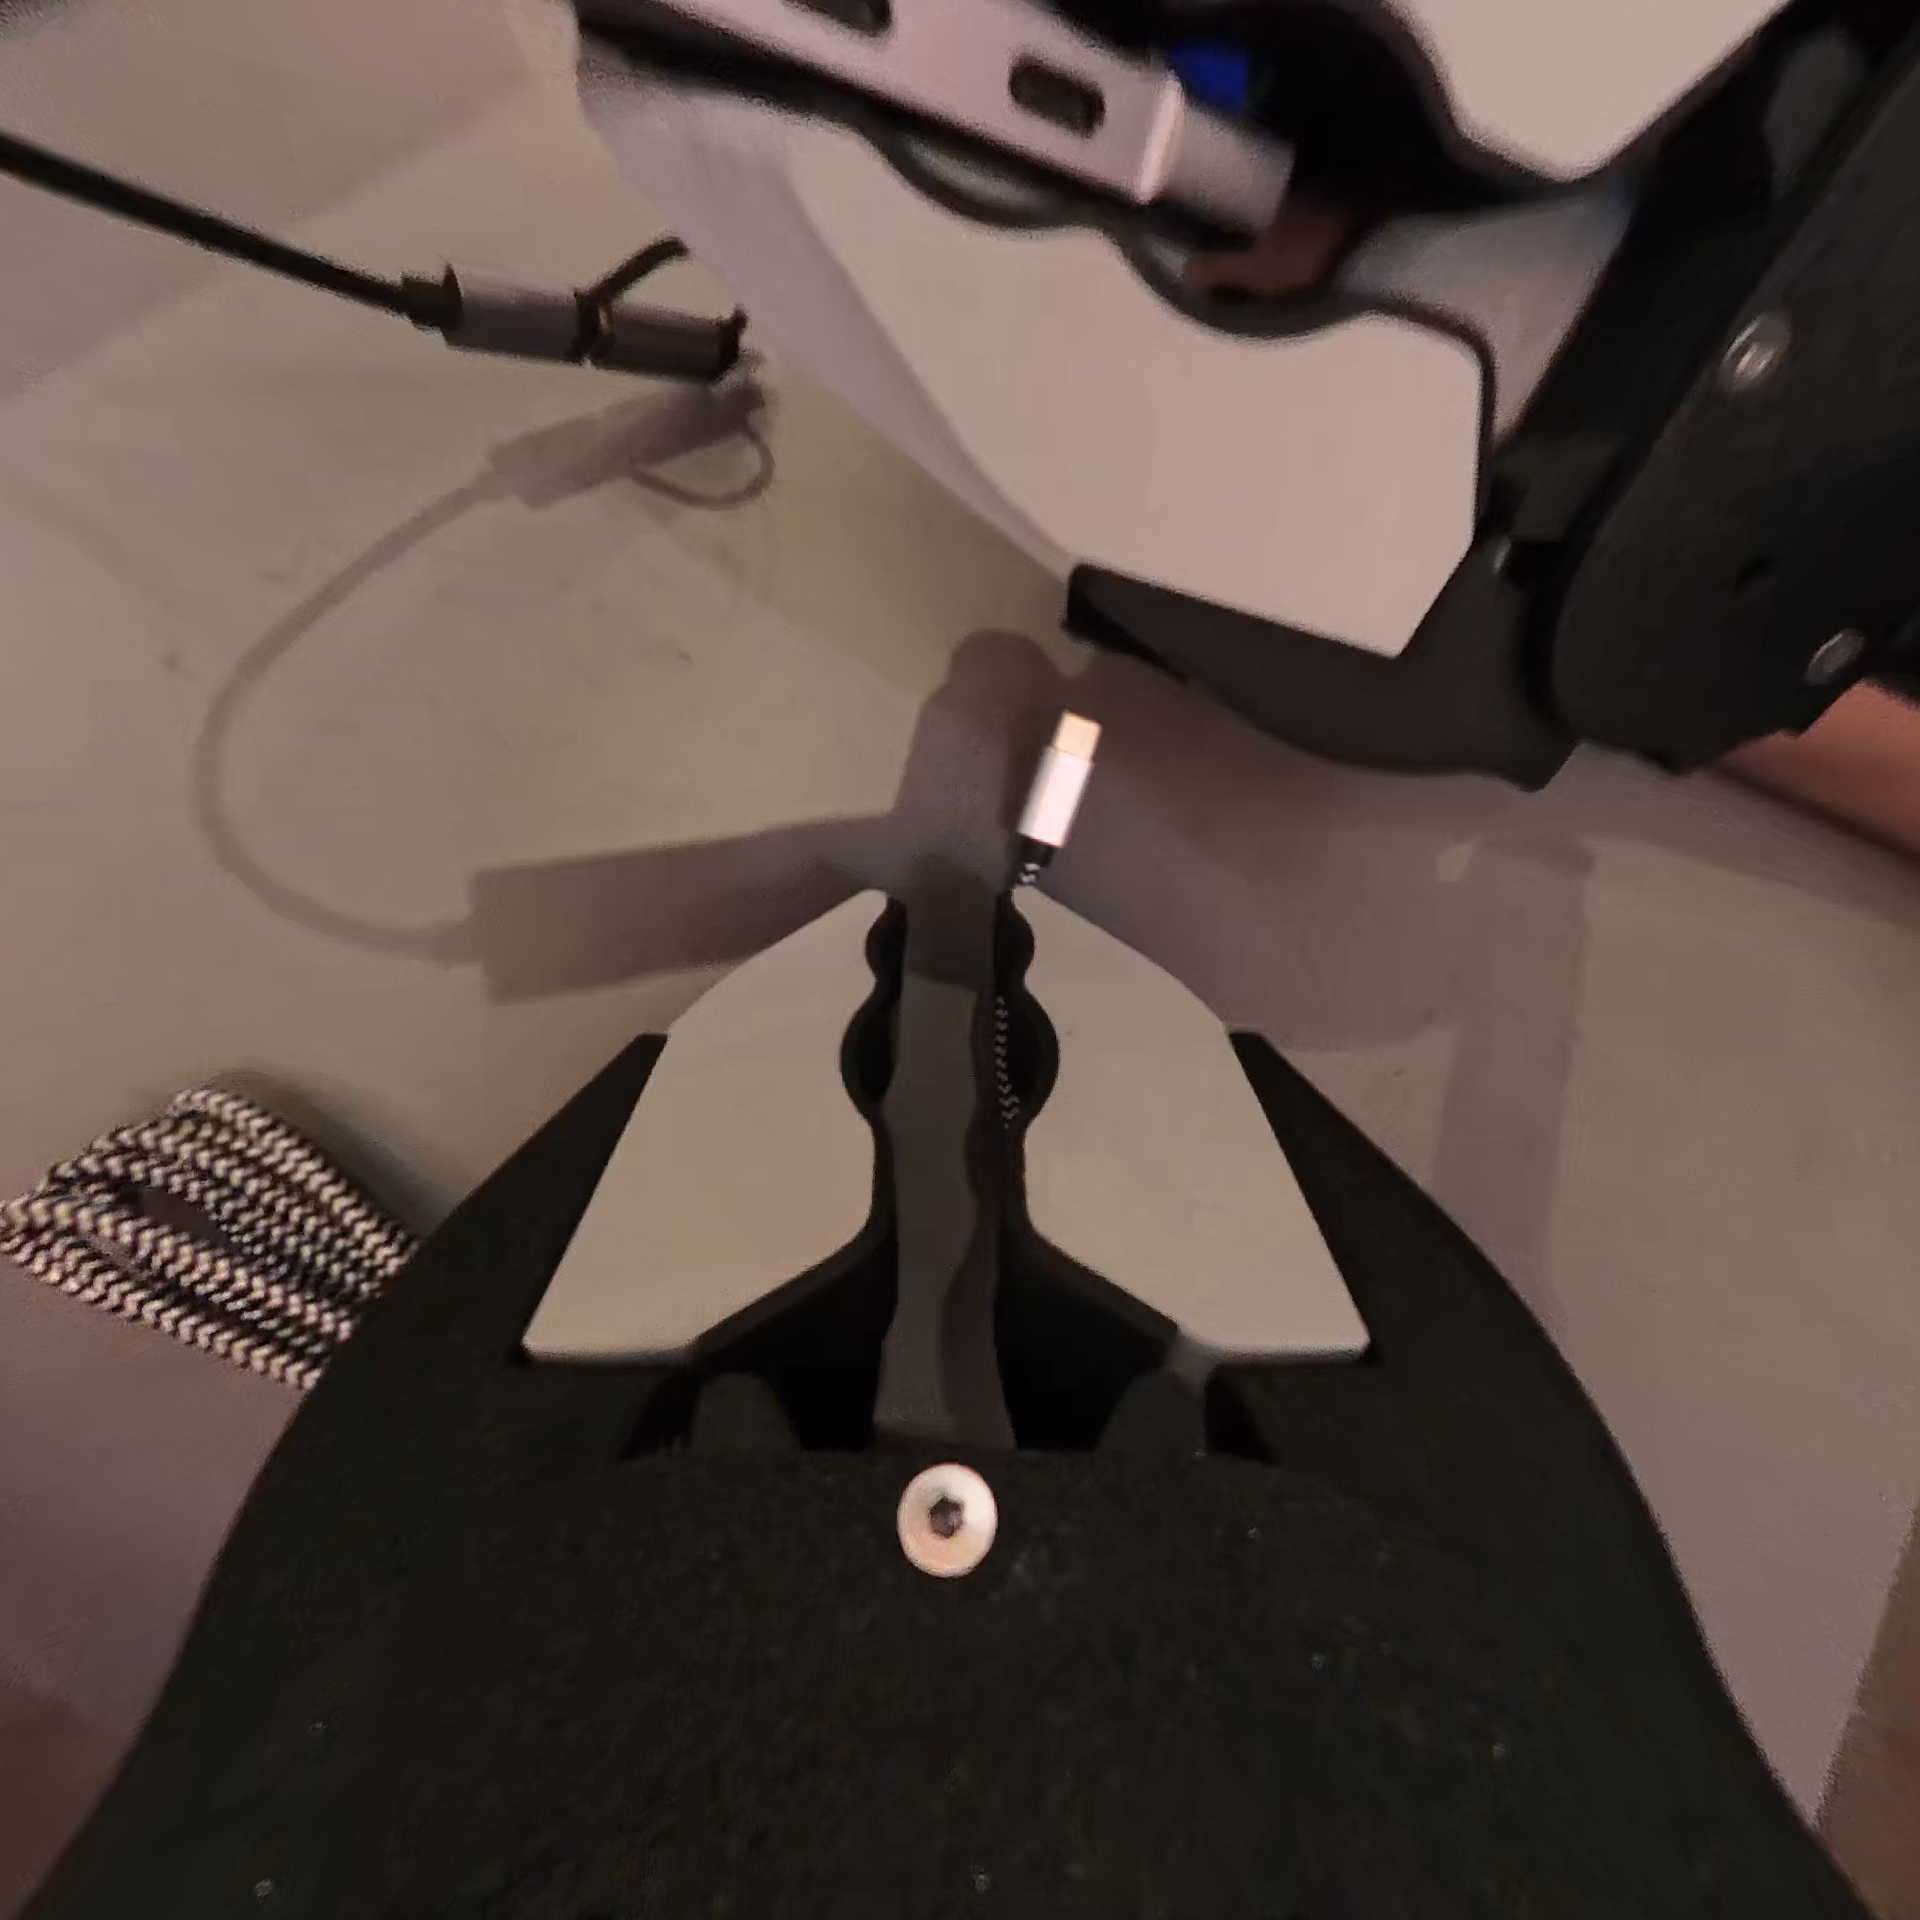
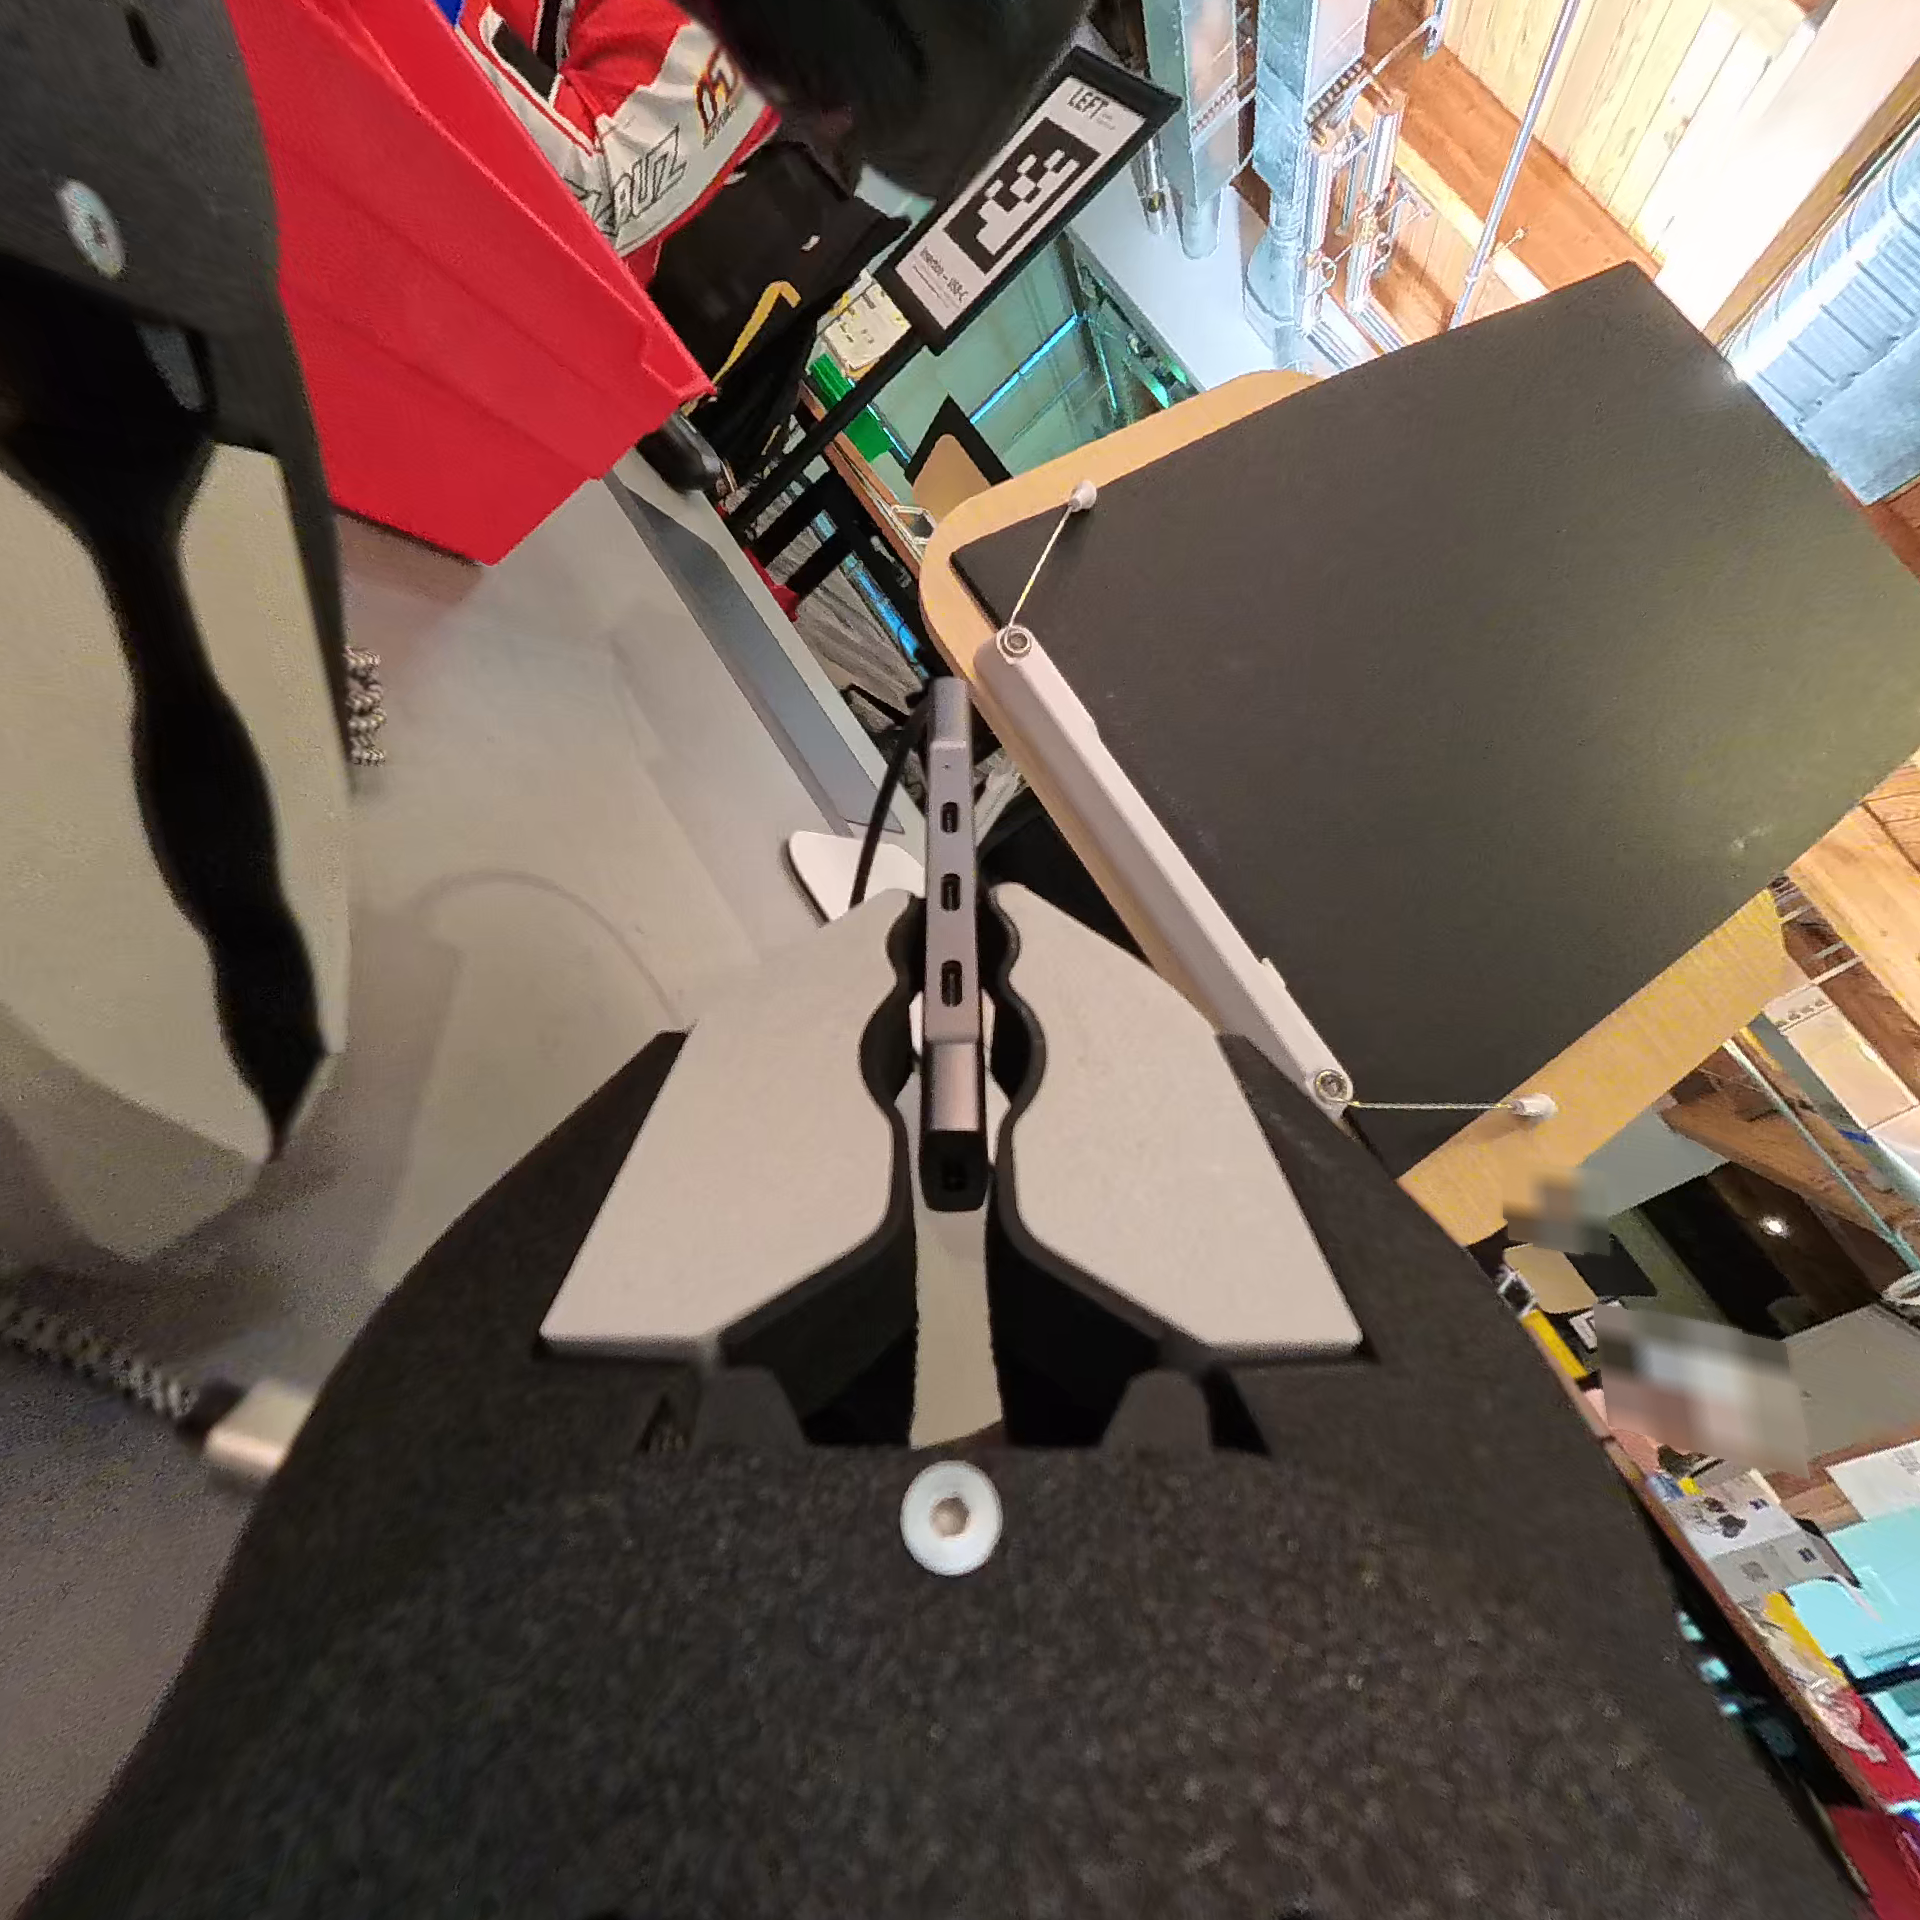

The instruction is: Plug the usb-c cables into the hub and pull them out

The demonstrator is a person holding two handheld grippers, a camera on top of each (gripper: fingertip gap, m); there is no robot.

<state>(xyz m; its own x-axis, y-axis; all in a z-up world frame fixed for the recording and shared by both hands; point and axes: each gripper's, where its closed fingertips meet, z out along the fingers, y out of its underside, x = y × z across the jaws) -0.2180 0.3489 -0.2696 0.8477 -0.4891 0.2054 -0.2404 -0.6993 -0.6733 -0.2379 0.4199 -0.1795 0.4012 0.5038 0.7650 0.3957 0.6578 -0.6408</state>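
Observation:
My right gripper [image 2: 951, 906] is shut on a grey USB-C hub [image 2: 953, 831] and holds it edge-up, with its row of ports facing the camera. The hub also shows at the top of the left wrist view [image 1: 1049, 99], beside a white finger [image 1: 1143, 436] of the right gripper. My left gripper [image 1: 951, 916] hovers with its jaws a narrow gap apart and nothing pinched between them. Through that gap I see a black-and-white braided cable [image 1: 1003, 1049], ending in a silver USB-C plug [image 1: 1060, 779] just past the fingertips. The plug also shows in the right wrist view [image 2: 249, 1429].
The rest of the braided cable lies coiled [image 1: 187, 1247] on the grey table [image 1: 468, 644]. A black cable with grey plug ends [image 1: 582, 317] is at the upper left. A red bin [image 2: 468, 364], a marker card [image 2: 1039, 177] and a black-topped table [image 2: 1455, 675] stand beyond. My hands' fingertips stand some 11 cm from each other.

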